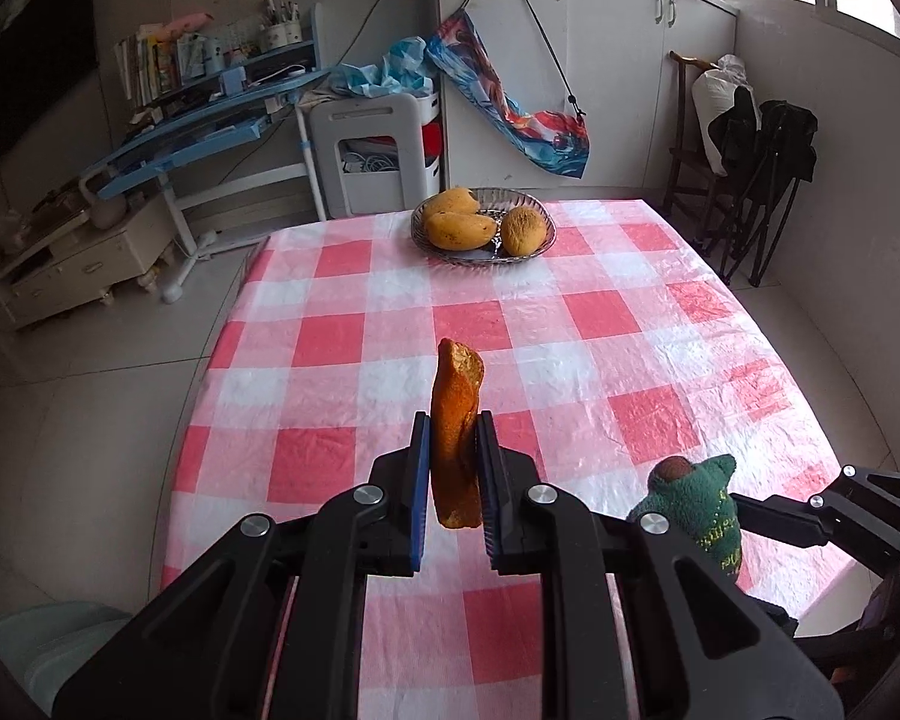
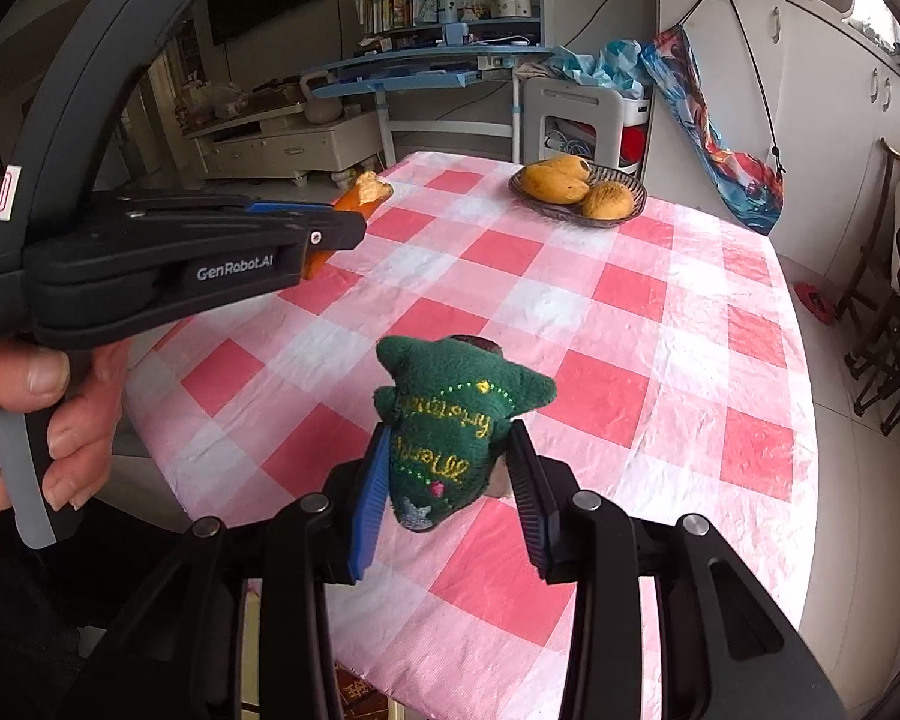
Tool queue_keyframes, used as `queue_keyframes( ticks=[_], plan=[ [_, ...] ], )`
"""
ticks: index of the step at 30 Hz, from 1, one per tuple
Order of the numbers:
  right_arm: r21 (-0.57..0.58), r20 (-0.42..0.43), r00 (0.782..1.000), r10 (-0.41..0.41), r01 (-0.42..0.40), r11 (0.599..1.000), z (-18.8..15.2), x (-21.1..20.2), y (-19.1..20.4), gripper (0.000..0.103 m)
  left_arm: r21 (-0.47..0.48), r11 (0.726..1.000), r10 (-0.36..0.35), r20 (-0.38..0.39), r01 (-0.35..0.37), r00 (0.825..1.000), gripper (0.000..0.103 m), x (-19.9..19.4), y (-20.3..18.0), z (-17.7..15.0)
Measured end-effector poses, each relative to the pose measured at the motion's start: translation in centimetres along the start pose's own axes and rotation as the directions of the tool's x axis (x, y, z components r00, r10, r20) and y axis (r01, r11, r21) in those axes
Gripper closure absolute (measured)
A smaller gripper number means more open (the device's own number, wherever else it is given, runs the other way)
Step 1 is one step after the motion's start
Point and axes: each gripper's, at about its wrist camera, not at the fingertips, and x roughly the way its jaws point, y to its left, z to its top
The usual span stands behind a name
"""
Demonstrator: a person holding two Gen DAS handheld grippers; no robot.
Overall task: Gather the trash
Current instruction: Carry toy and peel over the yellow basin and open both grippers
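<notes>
Left gripper [image 1: 455,456] is clamped tight, held out level. Right gripper [image 2: 450,468] is closed too, just beside it.

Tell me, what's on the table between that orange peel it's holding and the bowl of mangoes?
Nothing: in the left wrist view only bare checkered tablecloth lies between the orange peel and the bowl of mangoes.

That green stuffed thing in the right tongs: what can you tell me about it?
The green plush toy looks like soft fleece, shaped like a small tree with stubby points, and has yellow stitched lettering, a dotted line and a brown end. The right tongs pinch its sides, holding it above the checked tablecloth.
</notes>
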Motion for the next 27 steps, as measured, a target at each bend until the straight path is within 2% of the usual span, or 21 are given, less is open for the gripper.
queue_keyframes(
  ticks=[5, 11, 18, 27],
  plan=[
    [-0.017, 0.043, 0.999, 0.008, -0.007, 1.0, -1.0, -1.8, 0.9, 0.065, -0.048, 0.999, 0.01, 0.021, -0.009, 1.0, 0.088, -2.3, 1.1, -1.7],
    [-0.045, 0.09, 0.995, 0.034, -0.03, 0.999, -2.3, -3.7, 2.3, 0.064, -0.113, 0.993, -0.01, 0.068, 0.018, 0.998, 0.088, -5.2, 2.5, -4.0],
    [-0.115, 0.105, 0.994, 0.042, -0.03, 0.993, -3.7, -5.1, 4.6, 0.064, -0.134, 0.991, 0.003, 0.089, 0.008, 0.996, 0.088, -7.3, 2.9, -6.3],
    [-0.148, 0.101, 0.993, 0.067, -0.052, 0.988, -5.2, -6.0, 6.0, 0.063, -0.138, 0.99, 0.017, 0.1, -0.003, 0.995, 0.088, -9.2, 3.2, -8.2]
  ],
)
